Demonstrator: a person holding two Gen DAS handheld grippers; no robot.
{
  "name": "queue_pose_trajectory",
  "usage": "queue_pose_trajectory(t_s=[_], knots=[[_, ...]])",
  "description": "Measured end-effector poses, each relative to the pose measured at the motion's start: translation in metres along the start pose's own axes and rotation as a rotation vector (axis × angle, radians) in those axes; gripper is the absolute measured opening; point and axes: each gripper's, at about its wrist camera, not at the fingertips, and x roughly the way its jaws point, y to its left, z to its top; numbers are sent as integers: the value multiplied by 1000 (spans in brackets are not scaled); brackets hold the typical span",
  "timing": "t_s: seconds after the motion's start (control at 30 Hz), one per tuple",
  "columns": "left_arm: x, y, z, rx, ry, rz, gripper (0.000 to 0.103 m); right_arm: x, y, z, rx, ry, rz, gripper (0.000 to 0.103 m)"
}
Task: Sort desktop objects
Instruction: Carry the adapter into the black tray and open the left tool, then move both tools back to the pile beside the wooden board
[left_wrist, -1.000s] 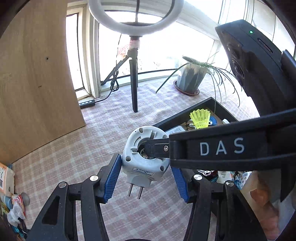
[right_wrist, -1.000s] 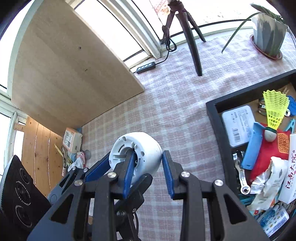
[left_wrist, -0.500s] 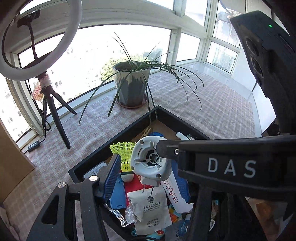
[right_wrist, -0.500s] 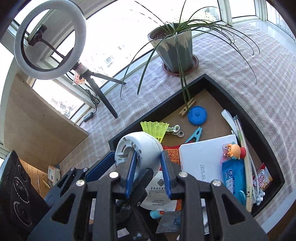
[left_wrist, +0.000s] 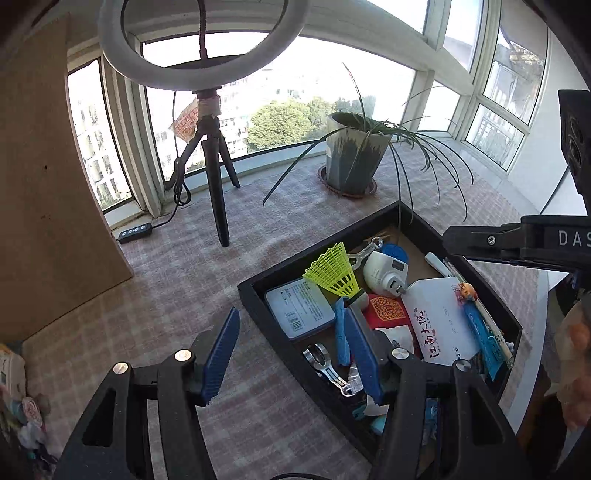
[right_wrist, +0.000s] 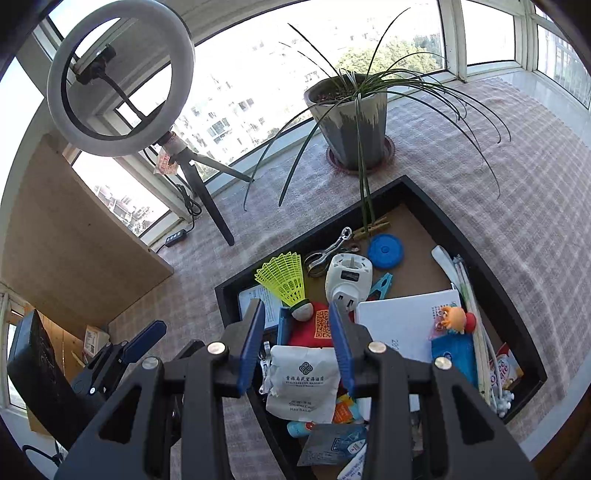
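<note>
A white plug adapter (right_wrist: 348, 277) lies in the black tray (right_wrist: 476, 254) on top of other items, beside a yellow shuttlecock (right_wrist: 286, 281) and a blue lid (right_wrist: 385, 251). It also shows in the left wrist view (left_wrist: 384, 272), inside the tray (left_wrist: 255, 295). My right gripper (right_wrist: 295, 343) is open and empty, hovering above the tray's near left part. My left gripper (left_wrist: 291, 350) is open and empty over the tray's left rim. The right gripper's arm (left_wrist: 517, 245) crosses the left wrist view at the right.
The tray holds a white booklet (right_wrist: 402, 325), a red pouch (right_wrist: 317, 325), a drawstring bag (right_wrist: 303, 384), clips and small packets. A potted plant (right_wrist: 351, 122) and a ring light on a tripod (right_wrist: 122, 77) stand behind. A wooden board (left_wrist: 44, 199) stands left.
The right gripper has opened and let go of the white plug adapter, which now lies in the tray. Both grippers have pulled back from it.
</note>
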Motion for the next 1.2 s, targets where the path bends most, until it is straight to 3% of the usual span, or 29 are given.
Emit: queue_pose_trajectory(t_s=[0.43, 0.7, 1.2], knots=[[-31, 161, -51, -194, 23, 259, 56, 59, 131, -22, -287, 120, 119, 36], [-59, 229, -81, -305, 18, 413, 56, 91, 216, -41, -454, 159, 155, 36], [-73, 286, -117, -407, 50, 458, 56, 132, 327, -86, -674, 259, 267, 36]])
